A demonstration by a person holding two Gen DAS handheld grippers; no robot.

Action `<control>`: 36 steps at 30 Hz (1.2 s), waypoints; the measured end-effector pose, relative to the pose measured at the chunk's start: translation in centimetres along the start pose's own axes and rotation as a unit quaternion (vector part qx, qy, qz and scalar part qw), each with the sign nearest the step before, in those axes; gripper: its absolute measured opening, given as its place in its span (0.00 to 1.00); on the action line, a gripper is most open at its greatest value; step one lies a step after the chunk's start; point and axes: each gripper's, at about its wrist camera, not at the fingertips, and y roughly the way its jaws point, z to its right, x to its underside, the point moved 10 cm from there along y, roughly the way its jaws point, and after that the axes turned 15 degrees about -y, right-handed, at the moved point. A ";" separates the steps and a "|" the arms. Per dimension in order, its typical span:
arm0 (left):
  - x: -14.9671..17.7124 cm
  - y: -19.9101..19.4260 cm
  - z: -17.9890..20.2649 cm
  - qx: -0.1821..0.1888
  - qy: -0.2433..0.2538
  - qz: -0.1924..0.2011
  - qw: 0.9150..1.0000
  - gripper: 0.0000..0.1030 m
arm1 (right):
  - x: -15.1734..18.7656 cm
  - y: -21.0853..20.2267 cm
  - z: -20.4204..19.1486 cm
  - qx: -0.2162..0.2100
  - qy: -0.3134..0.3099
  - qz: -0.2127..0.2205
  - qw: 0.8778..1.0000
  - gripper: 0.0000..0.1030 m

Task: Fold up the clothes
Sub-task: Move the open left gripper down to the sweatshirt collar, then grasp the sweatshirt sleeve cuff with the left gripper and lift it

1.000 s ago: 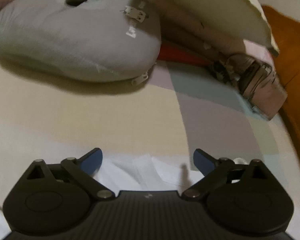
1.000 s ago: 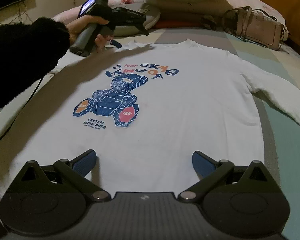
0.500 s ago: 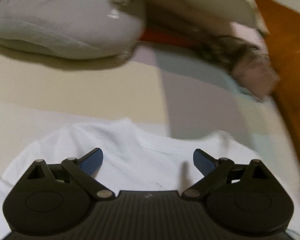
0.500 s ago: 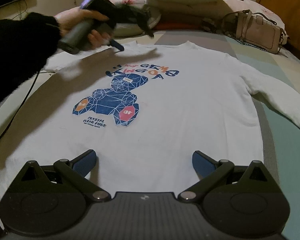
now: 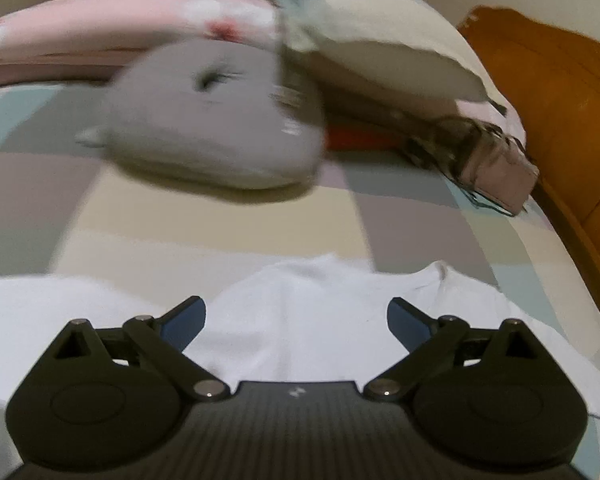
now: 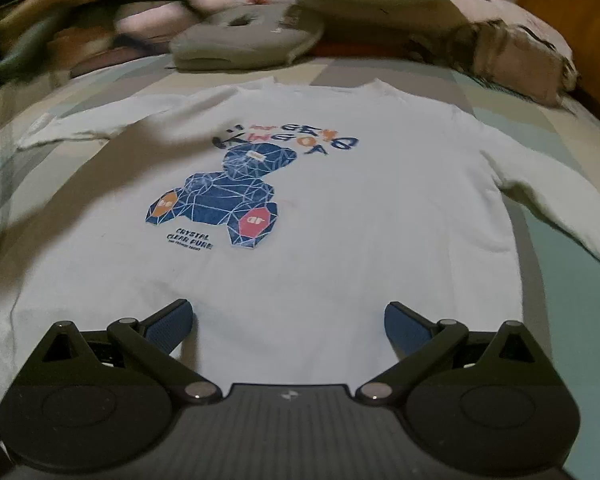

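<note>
White long-sleeved sweatshirt with a blue bear print (image 6: 300,208) lies flat, print up, sleeves spread, on the patchwork bed (image 6: 560,240).

Left gripper (image 5: 296,316) hovers at the collar, right gripper (image 6: 288,322) at the hem. Both jaws wide, holding nothing.

Risks:
- pinching one fabric layer only, so the fold drags crooked
- collar end sits near the grey ring-shaped cushion (image 5: 216,136), which could snag a lifted edge

Count:
- 1 sweatshirt
- 2 grippers
- 1 cushion
- 1 brown handbag (image 6: 516,64)
</note>
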 end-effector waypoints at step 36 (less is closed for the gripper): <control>0.4 -4.6 -31.3 -0.042 -0.238 0.062 0.968 0.86 | -5.5 0.3 -7.4 -0.017 0.023 -0.021 0.999 1.00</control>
